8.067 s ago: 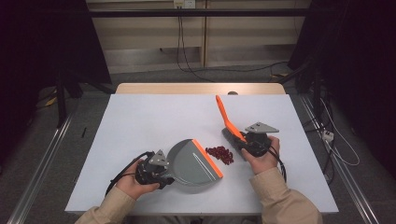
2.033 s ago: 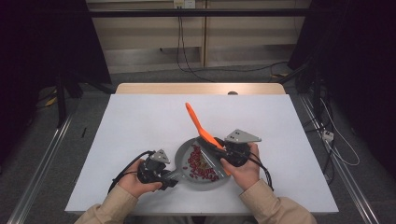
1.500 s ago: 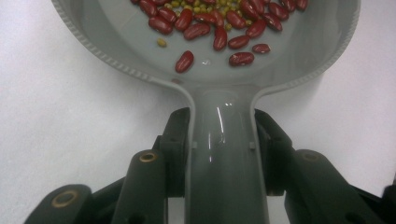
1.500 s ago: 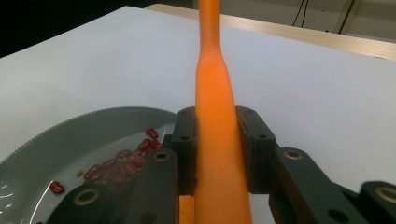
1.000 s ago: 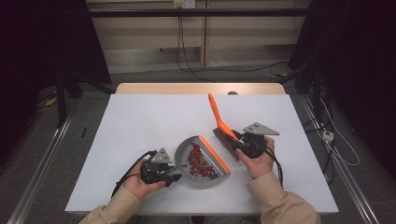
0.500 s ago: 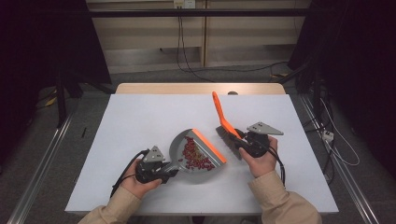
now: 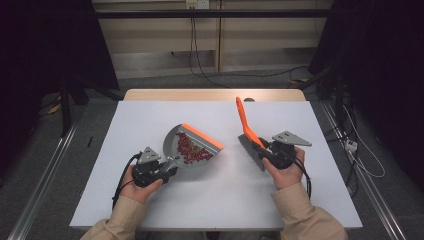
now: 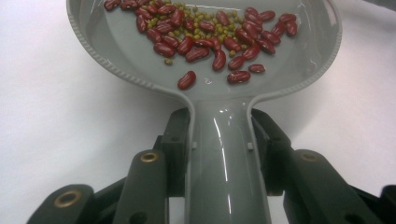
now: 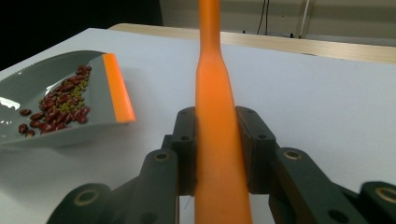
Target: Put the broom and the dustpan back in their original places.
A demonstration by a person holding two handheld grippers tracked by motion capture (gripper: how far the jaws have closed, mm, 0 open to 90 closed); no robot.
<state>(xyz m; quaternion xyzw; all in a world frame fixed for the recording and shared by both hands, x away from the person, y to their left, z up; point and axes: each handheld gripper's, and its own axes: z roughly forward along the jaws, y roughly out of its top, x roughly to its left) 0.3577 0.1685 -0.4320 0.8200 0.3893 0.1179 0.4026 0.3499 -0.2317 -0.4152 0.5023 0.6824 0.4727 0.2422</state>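
Note:
A grey dustpan (image 7: 175, 145) with an orange front lip (image 7: 202, 136) holds a heap of red beans and small green ones (image 7: 191, 149). My left gripper (image 7: 169, 168) is shut on the pan's grey handle (image 8: 227, 158), and the pan is tipped with its lip raised. The beans (image 8: 205, 35) lie across the pan's floor (image 8: 116, 42). To the right, my right gripper (image 7: 262, 150) is shut on the orange handle (image 9: 215, 135) of a small brush (image 7: 246, 130). Its dark bristles (image 7: 250, 151) point down at the table. The pan (image 9: 28, 88) lies to the brush's left.
The white table top (image 7: 150, 120) has bare room all around the pan and brush. A wooden strip (image 7: 210, 94) runs along the far edge. Cables (image 7: 200, 65) hang over the floor behind the table, and metal rails (image 7: 45, 180) flank it.
The left gripper has carried the dustpan leftward and away from the brush, and tipped its orange lip up. The right gripper and brush have drifted slightly right.

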